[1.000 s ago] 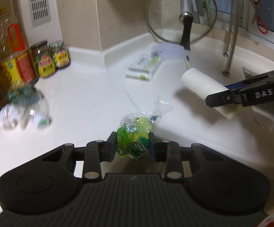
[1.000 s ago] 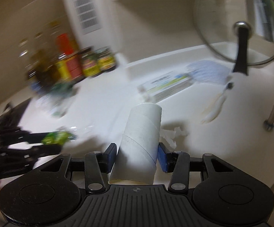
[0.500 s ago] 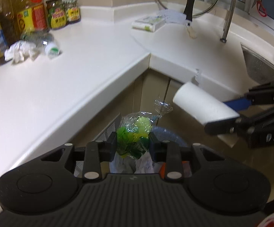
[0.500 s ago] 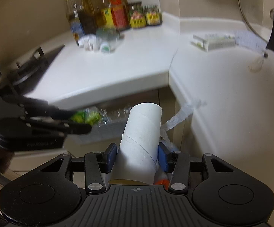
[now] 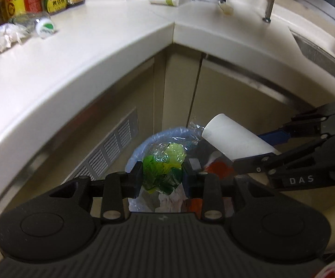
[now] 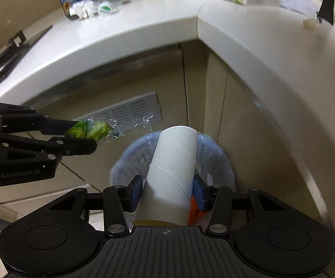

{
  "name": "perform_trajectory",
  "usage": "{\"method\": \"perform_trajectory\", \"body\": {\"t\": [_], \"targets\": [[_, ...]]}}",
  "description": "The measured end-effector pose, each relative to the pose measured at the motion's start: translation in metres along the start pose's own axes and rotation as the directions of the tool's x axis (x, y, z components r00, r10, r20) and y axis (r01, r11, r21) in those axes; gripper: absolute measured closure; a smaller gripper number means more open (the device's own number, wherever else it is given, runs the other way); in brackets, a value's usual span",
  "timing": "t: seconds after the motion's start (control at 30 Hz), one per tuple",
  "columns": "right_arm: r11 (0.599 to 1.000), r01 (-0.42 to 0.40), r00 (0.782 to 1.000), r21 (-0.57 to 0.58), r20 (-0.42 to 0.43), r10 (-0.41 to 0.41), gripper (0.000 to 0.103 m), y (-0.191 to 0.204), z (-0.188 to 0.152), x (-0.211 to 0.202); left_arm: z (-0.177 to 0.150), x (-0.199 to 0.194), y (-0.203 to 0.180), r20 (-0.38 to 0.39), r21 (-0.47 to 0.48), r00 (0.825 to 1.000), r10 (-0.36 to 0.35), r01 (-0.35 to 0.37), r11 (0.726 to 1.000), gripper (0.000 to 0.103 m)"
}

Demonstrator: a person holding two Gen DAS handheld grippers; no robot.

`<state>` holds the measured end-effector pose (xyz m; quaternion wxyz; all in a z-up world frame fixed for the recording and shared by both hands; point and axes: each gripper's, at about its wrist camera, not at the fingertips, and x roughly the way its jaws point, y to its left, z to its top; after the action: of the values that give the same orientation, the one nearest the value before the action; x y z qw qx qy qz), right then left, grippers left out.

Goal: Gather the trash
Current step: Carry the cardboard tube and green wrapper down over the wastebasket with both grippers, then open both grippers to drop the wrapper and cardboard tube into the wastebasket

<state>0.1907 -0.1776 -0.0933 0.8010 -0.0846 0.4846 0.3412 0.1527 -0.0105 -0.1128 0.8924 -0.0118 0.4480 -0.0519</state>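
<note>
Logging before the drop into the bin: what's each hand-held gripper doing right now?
Left hand-held gripper: closed on the green plastic wrapper.
Right hand-held gripper: closed on the cardboard tube.

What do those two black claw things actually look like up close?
Both are matte black plastic with ribbed bodies, round side discs and silver screws. The left gripper reads "GenRobot.AI" on its side, the right gripper reads "DAS". Blue pads line the fingers. No cables show.

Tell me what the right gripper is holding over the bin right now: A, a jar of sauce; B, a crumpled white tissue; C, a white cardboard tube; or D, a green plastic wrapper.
C: the right gripper is closed on the white cardboard tube above the blue-lined bin, while the left gripper has the green wrapper.
</note>
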Motion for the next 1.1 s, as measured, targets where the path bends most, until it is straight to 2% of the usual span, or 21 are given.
{"method": "perform_trajectory", "body": {"t": [0.23,0.53,0.6,0.63,1.1], "targets": [[1.000,0.018,0.999,0.003,-0.030,-0.018,0.056,-0.006,0.003,0.016,-0.002,0.020,0.006,-0.038,-0.009,0.999,-0.004,0.004,1.000,0.071],[1.000,0.030,0.999,-0.005,-0.030,-0.030,0.056,-0.004,0.011,0.026,0.007,0.038,0.009,-0.033,-0.006,0.999,-0.026,0.026,1.000,0.068],[0.999,0.033,0.999,-0.007,-0.034,-0.034,0.056,-0.004,0.012,0.028,0.009,0.041,0.010,-0.030,-0.012,0.999,-0.039,0.039,0.999,0.049],[0.999,0.034,0.999,-0.008,-0.038,-0.035,0.056,-0.004,0.013,0.029,0.010,0.042,0.011,-0.029,-0.013,0.999,-0.037,0.036,0.999,0.047],[0.999,0.028,0.999,-0.021,-0.034,-0.029,0.056,-0.003,0.016,0.027,0.000,0.023,0.020,-0.028,-0.063,1.000,0.003,-0.004,0.998,0.047]]}}
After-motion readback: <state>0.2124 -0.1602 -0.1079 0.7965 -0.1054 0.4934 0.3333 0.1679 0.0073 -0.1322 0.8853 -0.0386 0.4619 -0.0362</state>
